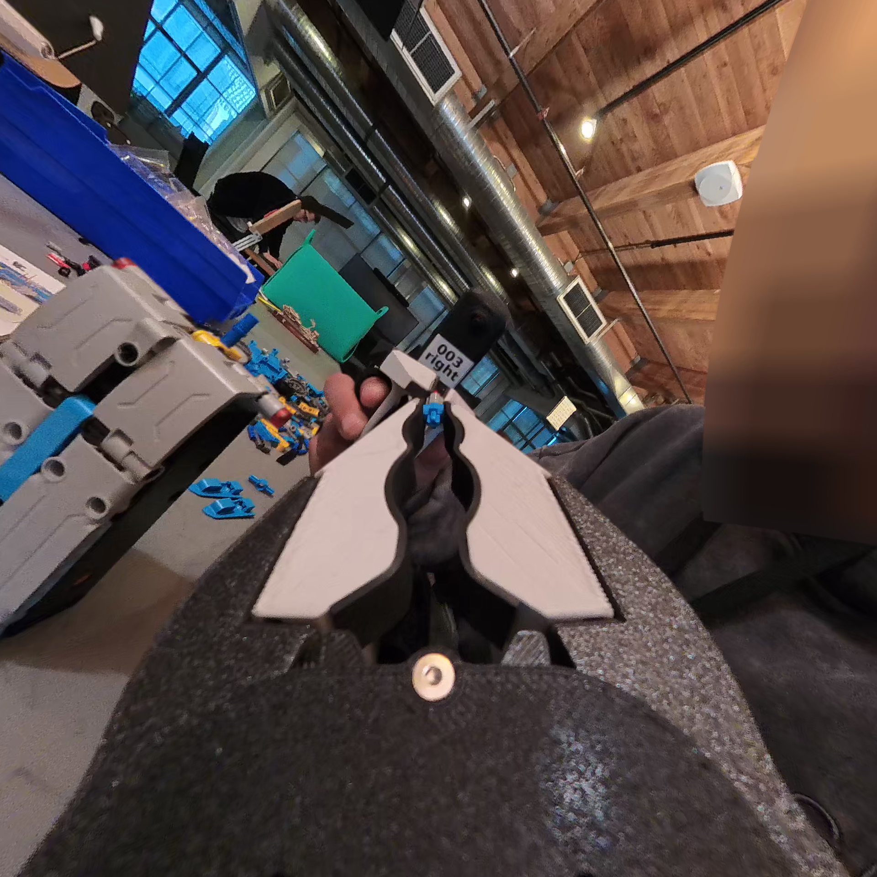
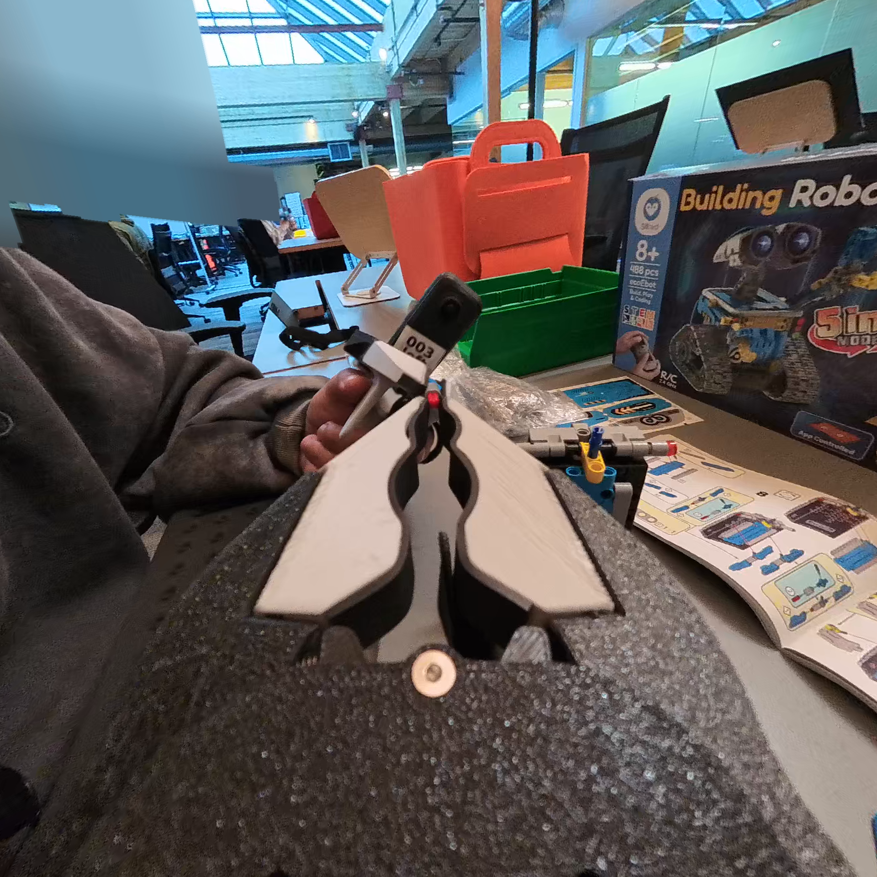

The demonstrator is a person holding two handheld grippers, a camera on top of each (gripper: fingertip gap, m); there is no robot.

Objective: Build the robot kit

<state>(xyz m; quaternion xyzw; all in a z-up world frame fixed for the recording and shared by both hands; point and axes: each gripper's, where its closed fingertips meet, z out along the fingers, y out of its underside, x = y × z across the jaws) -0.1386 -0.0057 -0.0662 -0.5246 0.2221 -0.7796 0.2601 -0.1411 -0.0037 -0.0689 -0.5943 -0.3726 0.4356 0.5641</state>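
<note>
In the left wrist view my left gripper (image 1: pixel 433 420) is shut on a small blue connector piece (image 1: pixel 432 414) at its tips. My right gripper (image 1: pixel 409 372) faces it tip to tip, held by a hand (image 1: pixel 341 417). In the right wrist view my right gripper (image 2: pixel 433 407) is shut on a small red-tipped pin (image 2: pixel 433 400), and the left gripper (image 2: pixel 396 372) meets it from the other side. The two small pieces touch between the tips, above the table. A grey and blue brick assembly (image 1: pixel 118 379) stands to the left; it also shows in the right wrist view (image 2: pixel 593 455).
A blue bin (image 1: pixel 95 190), a green felt bag (image 1: pixel 322 303) and several loose blue parts (image 1: pixel 284 379) lie beyond the assembly. An orange felt bag (image 2: pixel 498 213), a green bin (image 2: pixel 536 318), a kit box (image 2: pixel 759 294), an open instruction booklet (image 2: pixel 759 545) and a crumpled plastic bag (image 2: pixel 489 394) sit to the right. The tips of both grippers are at nearly the same place.
</note>
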